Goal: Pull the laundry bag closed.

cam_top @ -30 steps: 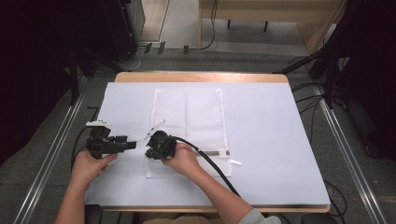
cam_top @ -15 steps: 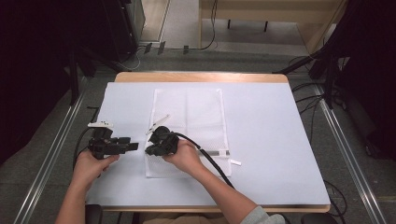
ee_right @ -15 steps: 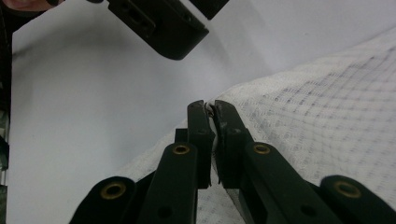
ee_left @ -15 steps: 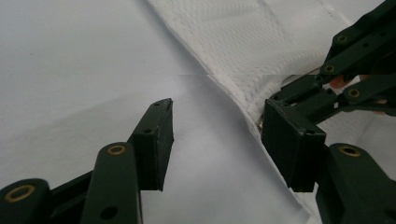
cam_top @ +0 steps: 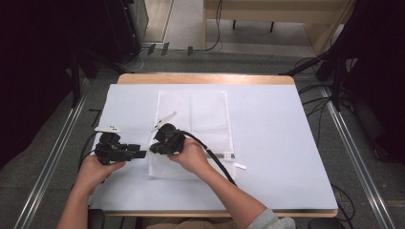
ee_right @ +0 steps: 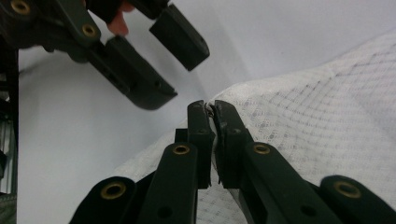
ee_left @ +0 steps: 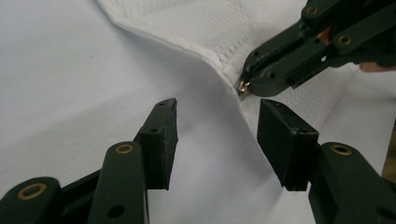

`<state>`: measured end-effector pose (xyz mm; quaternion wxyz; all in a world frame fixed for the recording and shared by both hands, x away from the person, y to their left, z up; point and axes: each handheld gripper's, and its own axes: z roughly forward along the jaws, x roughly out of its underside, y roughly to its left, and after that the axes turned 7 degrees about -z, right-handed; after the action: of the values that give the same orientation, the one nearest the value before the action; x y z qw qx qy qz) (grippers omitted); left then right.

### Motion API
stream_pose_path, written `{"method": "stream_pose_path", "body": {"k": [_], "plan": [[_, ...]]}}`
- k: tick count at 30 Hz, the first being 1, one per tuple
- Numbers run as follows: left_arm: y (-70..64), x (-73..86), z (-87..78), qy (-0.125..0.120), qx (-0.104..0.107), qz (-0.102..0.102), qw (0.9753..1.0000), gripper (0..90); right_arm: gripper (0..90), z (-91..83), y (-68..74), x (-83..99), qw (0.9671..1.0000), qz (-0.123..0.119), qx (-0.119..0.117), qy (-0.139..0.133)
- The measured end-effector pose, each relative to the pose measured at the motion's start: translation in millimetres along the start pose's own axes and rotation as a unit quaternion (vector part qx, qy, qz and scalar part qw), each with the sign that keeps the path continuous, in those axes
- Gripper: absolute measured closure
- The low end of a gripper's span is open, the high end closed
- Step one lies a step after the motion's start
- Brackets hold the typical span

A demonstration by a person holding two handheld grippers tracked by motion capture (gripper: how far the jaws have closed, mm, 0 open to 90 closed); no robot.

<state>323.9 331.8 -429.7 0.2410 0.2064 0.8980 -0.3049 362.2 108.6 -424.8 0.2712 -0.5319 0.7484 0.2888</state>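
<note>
A white mesh bag [cam_top: 200,109] lies flat on the white table cover, its near left corner raised. My right gripper [cam_top: 153,149] is shut on that corner's edge, where a small brass zipper pull [ee_left: 242,87] shows at its tips [ee_left: 245,86]. In the right gripper view the jaws [ee_right: 210,108] pinch the mesh bag [ee_right: 317,112]. My left gripper [cam_top: 142,153] is open just left of the corner, its jaws [ee_left: 217,121] either side of the lifted bag edge [ee_left: 219,28] without touching it. Across from the right gripper it shows open [ee_right: 189,74].
The white cover [cam_top: 277,143] spans the wooden table [cam_top: 205,78]. A dark zipper strip [cam_top: 224,155] and a small white tag [cam_top: 241,166] lie at the bag's near right. The right gripper's black cable [cam_top: 217,162] trails toward the person.
Almost nothing: the right gripper has shifted slightly away from the person with the bag corner still in it. The left gripper stays open beside it.
</note>
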Motion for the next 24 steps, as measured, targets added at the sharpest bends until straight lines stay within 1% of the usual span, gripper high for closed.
{"method": "stream_pose_path", "body": {"k": [2,5,7,8,11,12,13,15,18,22,24], "plan": [[-1.3,-0.3,2.9,0.009,0.003,0.004,0.9999,48.6,88.0,-1.9,0.9,-2.5,1.0000,-0.004,0.002,0.000],[-3.3,-1.0,7.3,0.021,0.001,0.004,0.9998,49.2,88.0,-3.1,1.0,-4.2,1.0000,-0.002,-0.001,-0.003],[-5.1,-1.7,11.1,0.029,0.008,0.005,0.9996,51.1,88.0,-4.0,1.9,-5.1,1.0000,-0.005,-0.005,-0.007],[-6.8,-1.8,12.9,0.032,0.009,0.009,0.9994,51.1,88.0,-4.0,1.9,-5.1,1.0000,-0.005,-0.005,-0.007],[-10.9,-2.2,18.4,0.042,0.008,0.021,0.9989,55.7,88.0,-4.2,3.7,-5.8,0.9999,-0.002,-0.010,-0.008],[-11.2,-2.5,19.6,0.047,0.007,0.024,0.9986,58.5,88.1,-4.9,4.6,-6.5,0.9998,-0.005,-0.014,-0.011],[-11.5,-2.7,20.9,0.049,0.007,0.022,0.9985,58.5,88.1,-4.9,4.6,-6.5,0.9998,-0.005,-0.014,-0.011],[-11.1,-3.1,22.4,0.051,0.008,0.024,0.9984,60.7,88.1,-5.8,5.5,-7.0,0.9998,-0.007,-0.018,-0.010],[-10.1,-4.2,24.4,0.057,0.014,0.017,0.9981,64.7,88.1,-6.3,6.1,-6.5,0.9997,-0.010,-0.022,-0.007],[-9.5,-4.6,25.4,0.060,0.015,0.022,0.9978,72.1,88.1,-5.4,6.8,-5.5,0.9995,-0.008,-0.030,-0.005],[-9.5,-4.7,25.9,0.060,0.016,0.022,0.9978,72.9,88.1,-5.4,6.6,-5.3,0.9995,-0.008,-0.030,-0.005]]}}
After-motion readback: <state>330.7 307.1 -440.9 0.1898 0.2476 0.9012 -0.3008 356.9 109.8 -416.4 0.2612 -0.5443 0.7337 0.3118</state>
